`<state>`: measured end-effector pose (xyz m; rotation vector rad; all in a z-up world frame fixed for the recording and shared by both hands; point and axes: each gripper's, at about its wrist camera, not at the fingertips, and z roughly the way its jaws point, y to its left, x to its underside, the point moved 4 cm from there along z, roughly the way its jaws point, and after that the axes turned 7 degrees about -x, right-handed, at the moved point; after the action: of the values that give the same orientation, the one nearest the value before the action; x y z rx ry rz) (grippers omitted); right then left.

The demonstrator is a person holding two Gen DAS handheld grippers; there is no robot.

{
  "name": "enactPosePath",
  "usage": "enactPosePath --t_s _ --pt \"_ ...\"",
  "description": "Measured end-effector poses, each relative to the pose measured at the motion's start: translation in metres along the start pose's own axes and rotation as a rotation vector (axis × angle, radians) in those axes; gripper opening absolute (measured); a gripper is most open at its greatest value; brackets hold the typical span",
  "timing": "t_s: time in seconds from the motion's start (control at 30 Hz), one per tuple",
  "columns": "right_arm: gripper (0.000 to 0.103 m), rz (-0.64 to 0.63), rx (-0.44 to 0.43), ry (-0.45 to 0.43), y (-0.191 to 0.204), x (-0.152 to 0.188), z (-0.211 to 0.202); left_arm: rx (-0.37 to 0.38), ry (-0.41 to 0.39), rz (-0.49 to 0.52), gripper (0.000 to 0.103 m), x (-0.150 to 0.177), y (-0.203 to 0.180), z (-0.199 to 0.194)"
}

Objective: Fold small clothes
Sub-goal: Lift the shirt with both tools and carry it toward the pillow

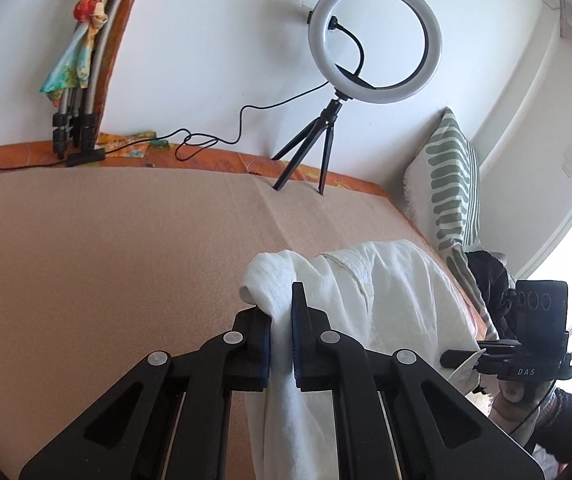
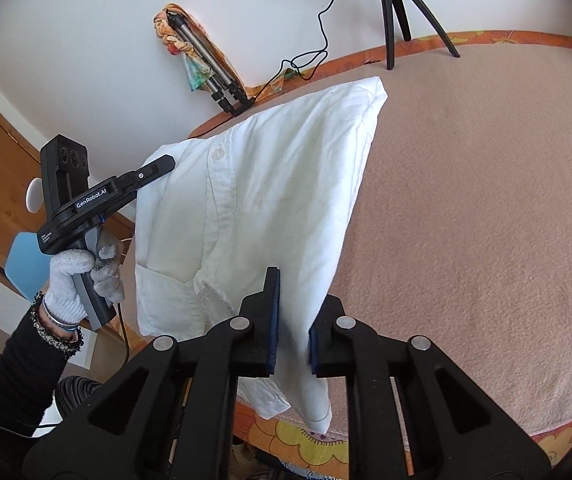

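Note:
A white button-up shirt point(image 2: 278, 168) hangs in the air over a bed covered with a pink blanket point(image 2: 465, 220). It is stretched between both grippers. My right gripper point(image 2: 293, 320) is shut on one edge of the shirt, and fabric droops below its jaws. In the left wrist view my left gripper point(image 1: 282, 312) is shut on a bunched corner of the shirt point(image 1: 385, 300). The right wrist view shows the left gripper point(image 2: 166, 166) from the side, held by a gloved hand point(image 2: 70, 280). The right gripper point(image 1: 457, 356) shows at the far right of the left wrist view.
A ring light on a small tripod point(image 1: 373, 40) stands at the bed's far edge by the wall, its cable point(image 1: 206, 140) trailing left. A green-striped pillow point(image 1: 449, 188) and dark clothes point(image 1: 485, 276) lie at the right. A folded tripod with a colourful scarf point(image 1: 82, 60) leans on the wall.

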<state>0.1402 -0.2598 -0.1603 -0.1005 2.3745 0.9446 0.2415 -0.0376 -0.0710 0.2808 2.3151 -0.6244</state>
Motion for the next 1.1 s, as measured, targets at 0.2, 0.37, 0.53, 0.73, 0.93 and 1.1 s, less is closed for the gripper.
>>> enactPosePath --t_s 0.2,0.37,0.53,0.73,0.93,1.1 --pt "0.012 -0.041 0.071 -0.055 -0.026 -0.024 -0.052 0.074 -0.036 0.025 0.007 -0.021 -0.048 0.032" --pt "0.012 -0.09 0.161 -0.074 -0.055 -0.044 -0.093 0.122 -0.035 0.038 0.006 -0.039 -0.092 0.074" --pt "0.012 -0.087 0.226 -0.1 -0.095 -0.073 -0.127 0.152 -0.034 0.08 0.006 -0.061 -0.136 0.115" --pt "0.012 -0.082 0.292 -0.129 -0.146 -0.111 -0.154 0.177 -0.045 0.108 0.006 -0.092 -0.178 0.164" --pt "0.012 -0.079 0.341 -0.141 -0.199 -0.143 -0.163 0.176 -0.041 0.131 0.006 -0.107 -0.204 0.212" --pt "0.012 -0.065 0.366 -0.139 -0.243 -0.162 -0.161 0.168 -0.027 0.119 0.006 -0.11 -0.211 0.25"
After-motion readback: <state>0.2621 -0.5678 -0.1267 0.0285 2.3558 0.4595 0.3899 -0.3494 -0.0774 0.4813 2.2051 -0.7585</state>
